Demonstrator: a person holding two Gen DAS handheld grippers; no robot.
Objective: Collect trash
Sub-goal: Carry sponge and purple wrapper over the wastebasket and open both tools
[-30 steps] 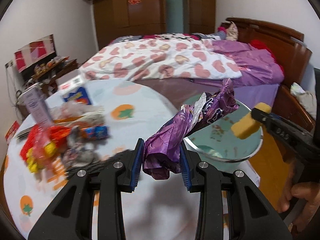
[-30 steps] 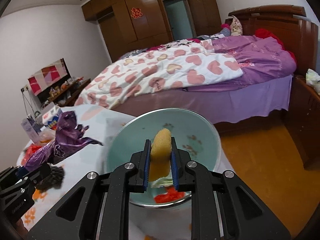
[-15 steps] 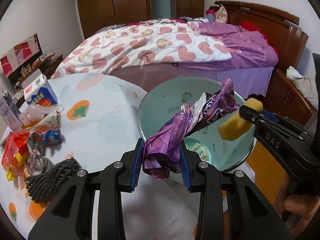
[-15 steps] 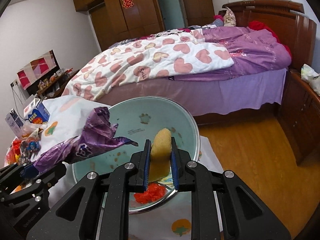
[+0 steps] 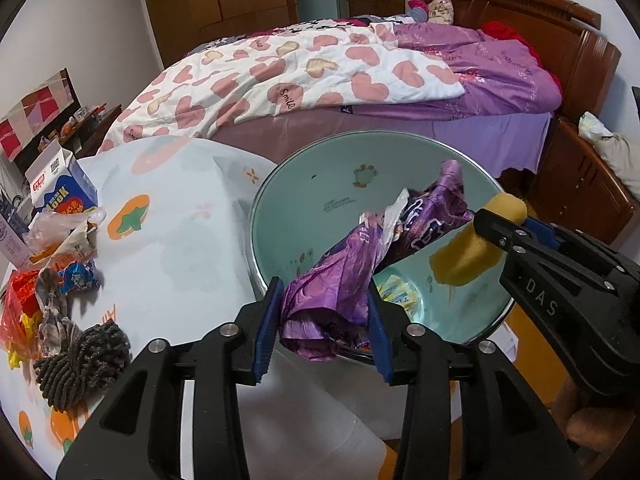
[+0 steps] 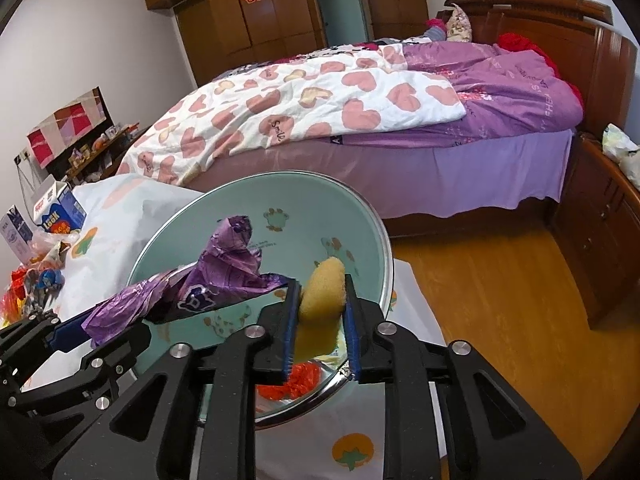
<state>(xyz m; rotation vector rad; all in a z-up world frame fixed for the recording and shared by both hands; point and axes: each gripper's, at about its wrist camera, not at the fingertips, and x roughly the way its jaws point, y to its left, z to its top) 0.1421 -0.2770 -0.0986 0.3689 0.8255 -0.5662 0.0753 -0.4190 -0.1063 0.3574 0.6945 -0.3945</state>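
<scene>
A pale green bowl with a metal rim stands on the table, also seen in the right wrist view as the bowl. My left gripper hangs over its near rim with a crumpled purple wrapper between its pads. The jaws are opening, though the pads still touch the wrapper. My right gripper is over the bowl's right side, holding a yellow spongy lump. Its jaws are opening too, and the lump fills the gap. Red trash and a yellowish wrapper lie in the bowl.
A white cloth with orange prints covers the table. At its left lie a red wrapper, a blue wrapper, a grey woolly bundle and a blue carton. A bed is behind, and wooden floor to the right.
Both grippers have come in over the bowl and sunk toward it. The left one swung right, away from the trash pile. Both pairs of jaws now stand slightly wider.
</scene>
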